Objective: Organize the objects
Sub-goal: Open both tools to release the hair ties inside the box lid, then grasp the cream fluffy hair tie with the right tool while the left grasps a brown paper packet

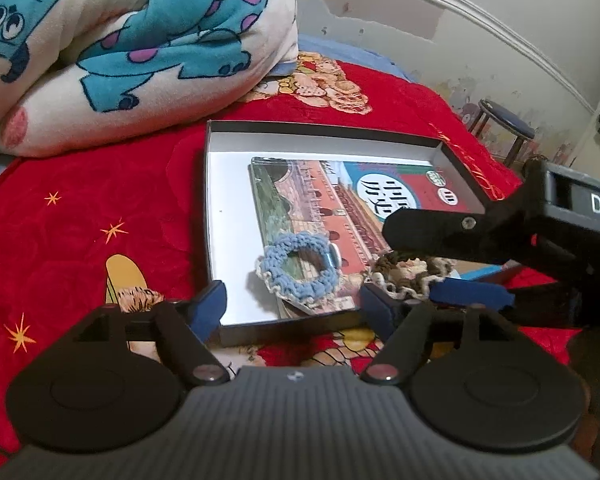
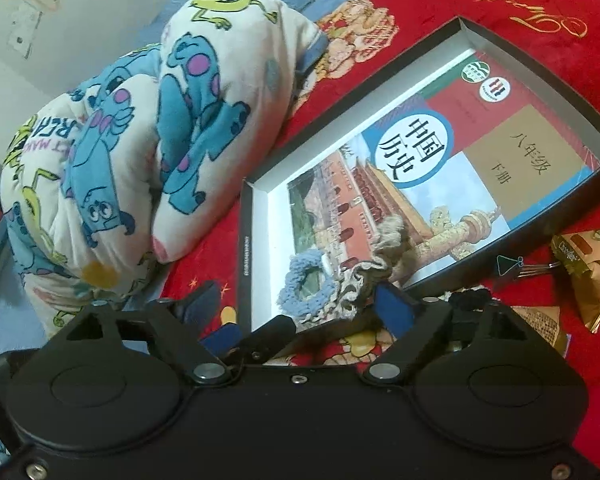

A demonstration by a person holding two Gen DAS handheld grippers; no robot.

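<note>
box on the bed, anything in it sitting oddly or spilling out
The brown scrunchie is draped over the box's near rim, half in and half out. The blue scrunchie lies inside, on the book. Both grippers, left and right, are open and hold nothing.

On the bed (image 1: pixel 100 208) a shallow box (image 1: pixel 209 216) holds a book (image 2: pixel 440 184). Two scrunchies (image 1: pixel 300 268) lie side by side on the book's near end. A folded blanket (image 1: pixel 120 52) sits behind-left of the box; snack packets (image 2: pixel 596 268) lie right.
</note>
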